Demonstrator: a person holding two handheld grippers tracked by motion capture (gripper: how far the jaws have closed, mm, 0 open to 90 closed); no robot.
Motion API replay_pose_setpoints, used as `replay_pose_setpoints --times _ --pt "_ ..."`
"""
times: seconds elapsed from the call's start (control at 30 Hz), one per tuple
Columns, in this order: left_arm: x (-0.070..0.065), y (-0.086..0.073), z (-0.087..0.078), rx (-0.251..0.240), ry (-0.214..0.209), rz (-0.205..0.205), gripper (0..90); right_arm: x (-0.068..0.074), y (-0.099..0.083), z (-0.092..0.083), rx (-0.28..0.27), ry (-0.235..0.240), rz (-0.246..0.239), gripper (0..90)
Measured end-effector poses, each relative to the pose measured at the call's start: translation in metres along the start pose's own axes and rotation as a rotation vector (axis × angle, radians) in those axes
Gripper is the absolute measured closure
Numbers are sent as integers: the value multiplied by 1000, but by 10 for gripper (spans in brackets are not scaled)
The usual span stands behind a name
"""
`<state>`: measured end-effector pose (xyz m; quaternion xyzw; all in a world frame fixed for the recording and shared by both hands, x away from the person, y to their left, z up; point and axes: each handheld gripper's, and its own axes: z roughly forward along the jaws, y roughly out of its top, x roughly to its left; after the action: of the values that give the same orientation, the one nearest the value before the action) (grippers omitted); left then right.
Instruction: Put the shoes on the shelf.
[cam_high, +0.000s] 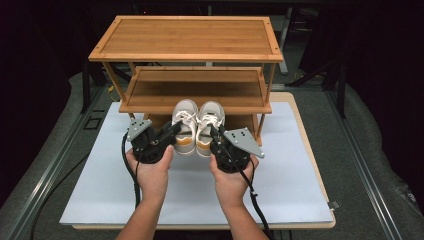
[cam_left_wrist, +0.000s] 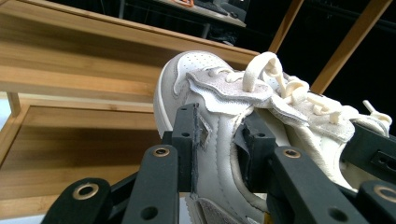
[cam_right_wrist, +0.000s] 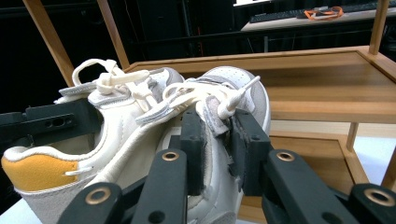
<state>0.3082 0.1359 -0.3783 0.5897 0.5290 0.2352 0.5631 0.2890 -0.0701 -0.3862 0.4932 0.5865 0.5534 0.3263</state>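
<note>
Dark room, grey floor (cam_high: 45, 150), white-topped table (cam_high: 295, 185)

The left gripper (cam_left_wrist: 219, 140) has its black fingers (cam_left_wrist: 187, 140) clamped on the side wall of a white sneaker (cam_left_wrist: 219, 168), one finger outside, the other tucked inside the collar. Cream laces (cam_left_wrist: 280, 84) loop loosely over the tongue. Behind the toe, a wooden shoe rack (cam_left_wrist: 70, 60) stretches left, its lower shelf (cam_left_wrist: 70, 154) bare. At the right edge sits another black gripper part (cam_left_wrist: 373, 149).
</note>
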Motion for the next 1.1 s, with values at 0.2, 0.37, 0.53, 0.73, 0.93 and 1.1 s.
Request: replay_pose_setpoints --times 0.2,0.37,0.53,0.73,0.93,1.1 --pt "1 4 6 -1 4 5 715 0 3 6 0 -8 -9 759" --pt "-1 8 13 2 9 19 715 -3 5 12 -5 -15 -18 759" --pt "1 12 19 -4 7 9 716 -5 11 17 -7 -16 -22 759" --pt "7 16 27 -17 2 -15 717 -7 16 27 -5 -14 -13 759" --pt "8 21 35 -31 10 -19 717 -10 20 37 -8 -10 -10 759" --pt "9 25 42 -25 10 -24 718 -13 25 44 -9 -11 -22 758"
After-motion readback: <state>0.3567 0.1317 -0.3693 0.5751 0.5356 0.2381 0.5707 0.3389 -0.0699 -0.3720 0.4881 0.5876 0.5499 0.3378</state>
